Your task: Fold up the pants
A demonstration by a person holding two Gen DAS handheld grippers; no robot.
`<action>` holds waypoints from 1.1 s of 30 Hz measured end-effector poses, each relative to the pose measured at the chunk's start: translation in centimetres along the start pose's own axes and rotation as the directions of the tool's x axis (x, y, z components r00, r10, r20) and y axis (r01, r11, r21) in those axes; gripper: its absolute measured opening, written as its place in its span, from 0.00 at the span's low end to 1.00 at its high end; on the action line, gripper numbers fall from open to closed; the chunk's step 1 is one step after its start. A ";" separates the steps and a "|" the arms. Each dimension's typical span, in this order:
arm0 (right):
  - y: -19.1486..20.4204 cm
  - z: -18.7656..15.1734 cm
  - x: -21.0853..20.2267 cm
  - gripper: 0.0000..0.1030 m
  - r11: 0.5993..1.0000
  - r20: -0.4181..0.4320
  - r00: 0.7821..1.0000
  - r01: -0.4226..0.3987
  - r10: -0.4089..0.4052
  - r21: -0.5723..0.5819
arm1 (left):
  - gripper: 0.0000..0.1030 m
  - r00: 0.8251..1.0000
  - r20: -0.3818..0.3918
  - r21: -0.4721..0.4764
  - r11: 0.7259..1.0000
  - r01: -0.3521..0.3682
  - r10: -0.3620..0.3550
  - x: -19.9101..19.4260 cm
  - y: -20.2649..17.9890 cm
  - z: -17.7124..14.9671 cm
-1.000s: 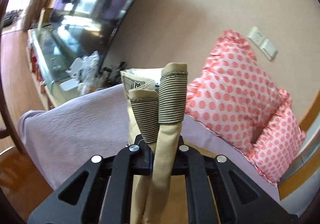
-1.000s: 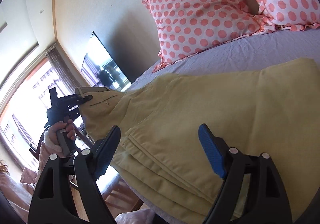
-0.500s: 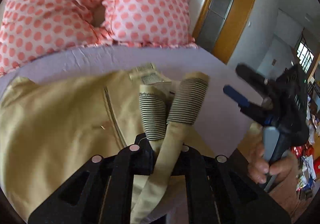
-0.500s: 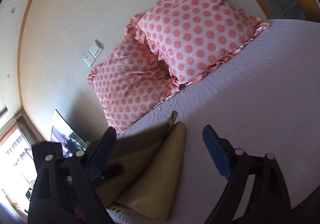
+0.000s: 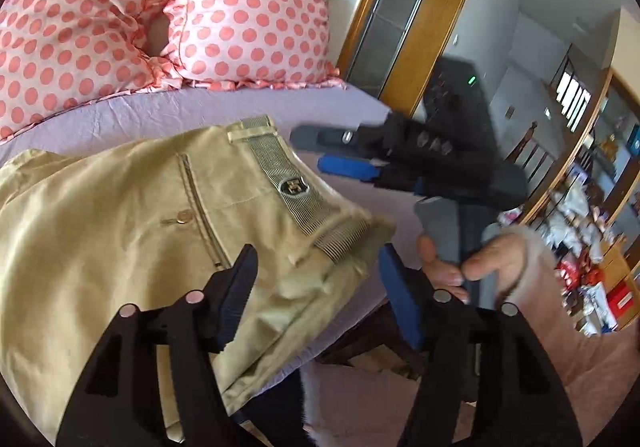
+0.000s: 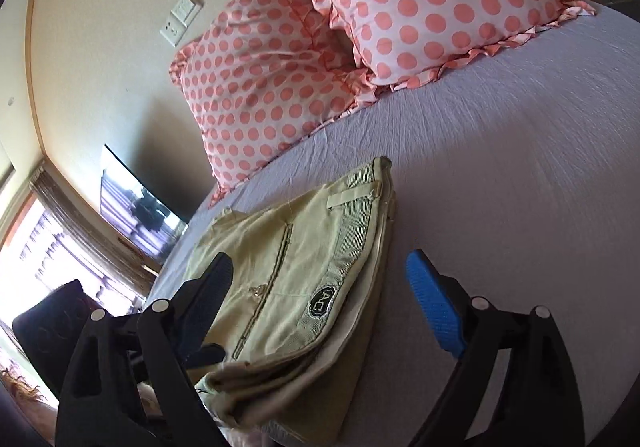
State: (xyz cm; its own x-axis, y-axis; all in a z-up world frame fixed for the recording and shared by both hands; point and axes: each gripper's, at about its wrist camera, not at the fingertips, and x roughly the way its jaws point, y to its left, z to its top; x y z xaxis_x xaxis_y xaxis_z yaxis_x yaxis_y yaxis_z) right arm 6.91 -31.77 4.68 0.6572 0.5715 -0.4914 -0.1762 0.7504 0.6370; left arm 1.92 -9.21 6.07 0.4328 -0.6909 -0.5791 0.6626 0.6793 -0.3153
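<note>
The beige pants [image 5: 120, 215] lie folded on the lilac bed sheet [image 5: 160, 115], waistband with striped lining and a dark badge [image 5: 294, 187] on top. My left gripper [image 5: 316, 287] is open and empty just above the waistband corner near the bed's edge. My right gripper [image 6: 320, 287] is open and empty over the folded pants [image 6: 288, 287]; it also shows in the left wrist view [image 5: 348, 159], held by a hand to the right of the pants.
Two pink polka-dot pillows [image 6: 360, 27] lie at the head of the bed against the wall. The lilac sheet [image 6: 500, 187] spreads right of the pants. A door frame [image 5: 420, 19] and cluttered shelves [image 5: 592, 239] stand beyond the bed.
My left gripper has let go of the waistband and opened; the pants now lie folded flat on the bed. The right gripper has swung over the pants.
</note>
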 end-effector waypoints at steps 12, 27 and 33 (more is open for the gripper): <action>-2.2 0.9 5.1 0.34 1.000 -0.159 0.987 -0.002 0.007 0.027 | 0.73 0.956 -0.117 -0.470 0.833 -0.292 0.269 -6.5 22.0 -0.5; 1.3 3.6 4.2 0.08 0.969 -0.130 0.961 -0.248 0.244 -0.010 | 0.06 0.998 -0.026 -0.505 0.861 -0.063 0.057 -6.0 23.1 2.1; 0.9 9.8 6.2 0.08 0.977 -0.032 0.977 -0.212 0.211 -0.038 | 0.06 0.982 0.041 -0.440 0.886 -0.146 0.182 -4.1 24.4 8.6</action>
State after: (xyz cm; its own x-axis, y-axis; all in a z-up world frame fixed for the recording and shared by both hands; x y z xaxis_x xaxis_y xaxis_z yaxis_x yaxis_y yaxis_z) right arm 18.03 -30.83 8.05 0.5819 0.7269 -0.3647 -0.3389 0.6244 0.7037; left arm 21.58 8.08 7.23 0.5710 -0.5654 -0.5953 0.2552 0.8114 -0.5258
